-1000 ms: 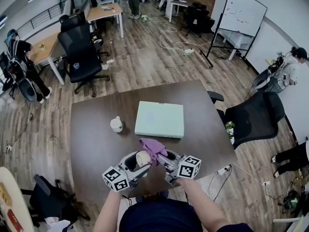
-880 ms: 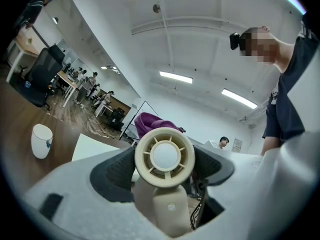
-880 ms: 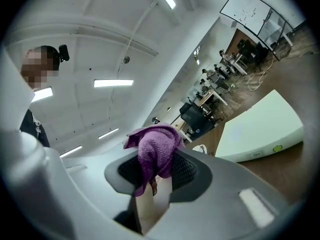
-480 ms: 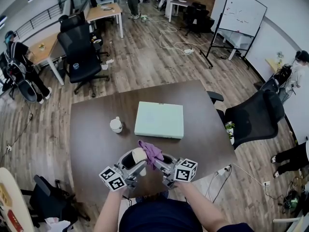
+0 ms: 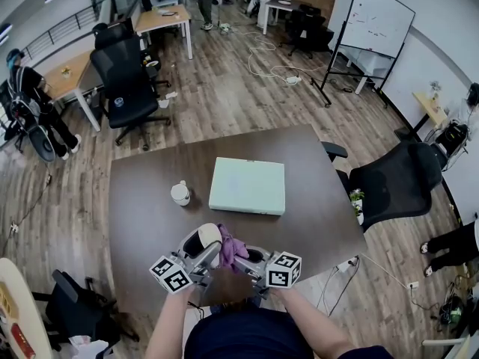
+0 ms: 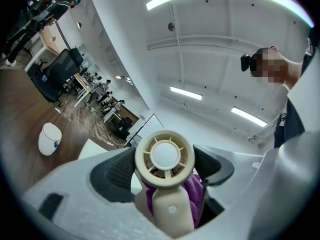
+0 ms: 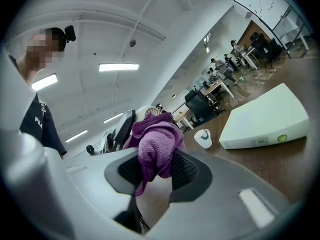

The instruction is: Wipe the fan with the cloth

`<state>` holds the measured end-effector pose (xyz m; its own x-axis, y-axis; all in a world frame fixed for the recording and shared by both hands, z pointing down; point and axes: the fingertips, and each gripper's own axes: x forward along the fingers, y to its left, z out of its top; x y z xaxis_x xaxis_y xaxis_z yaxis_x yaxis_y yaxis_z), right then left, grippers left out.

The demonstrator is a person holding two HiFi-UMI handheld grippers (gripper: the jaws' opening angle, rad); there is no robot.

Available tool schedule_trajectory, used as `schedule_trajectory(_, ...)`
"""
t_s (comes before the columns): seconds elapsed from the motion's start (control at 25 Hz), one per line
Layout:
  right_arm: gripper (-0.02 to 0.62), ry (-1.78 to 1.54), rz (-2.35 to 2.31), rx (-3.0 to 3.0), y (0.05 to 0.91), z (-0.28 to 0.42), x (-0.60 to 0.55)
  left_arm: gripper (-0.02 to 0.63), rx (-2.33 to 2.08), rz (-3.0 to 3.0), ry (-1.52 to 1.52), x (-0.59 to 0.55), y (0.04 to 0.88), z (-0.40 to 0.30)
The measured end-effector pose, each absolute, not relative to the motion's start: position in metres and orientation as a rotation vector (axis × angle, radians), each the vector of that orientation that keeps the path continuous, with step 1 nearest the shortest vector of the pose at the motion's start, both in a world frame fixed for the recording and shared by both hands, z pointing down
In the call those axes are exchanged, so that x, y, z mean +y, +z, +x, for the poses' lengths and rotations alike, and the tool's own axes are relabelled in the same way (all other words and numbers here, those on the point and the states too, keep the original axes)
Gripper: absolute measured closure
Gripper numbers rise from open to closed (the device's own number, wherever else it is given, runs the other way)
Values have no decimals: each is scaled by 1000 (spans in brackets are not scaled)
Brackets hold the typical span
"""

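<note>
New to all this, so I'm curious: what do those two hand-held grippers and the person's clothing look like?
Both the left gripper and right gripper have pale grey moulded bodies with dark textured fingers. Each carries a cube of black-and-white square markers. The person wears a dark navy top.

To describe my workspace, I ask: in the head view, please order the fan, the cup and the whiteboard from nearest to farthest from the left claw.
1. The fan, held in the left claw.
2. The cup, just ahead, slightly left.
3. The whiteboard, across the room, far right.
</note>
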<state>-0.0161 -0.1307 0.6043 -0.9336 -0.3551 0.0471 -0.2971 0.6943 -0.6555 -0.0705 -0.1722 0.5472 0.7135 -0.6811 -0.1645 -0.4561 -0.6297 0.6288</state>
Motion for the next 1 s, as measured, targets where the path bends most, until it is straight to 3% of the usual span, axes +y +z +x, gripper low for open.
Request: schedule_trajectory(1.0, 471, -815, -137, 3054, 582, -39, -59, 239, -910, 2340, -526, -177, 551, -81)
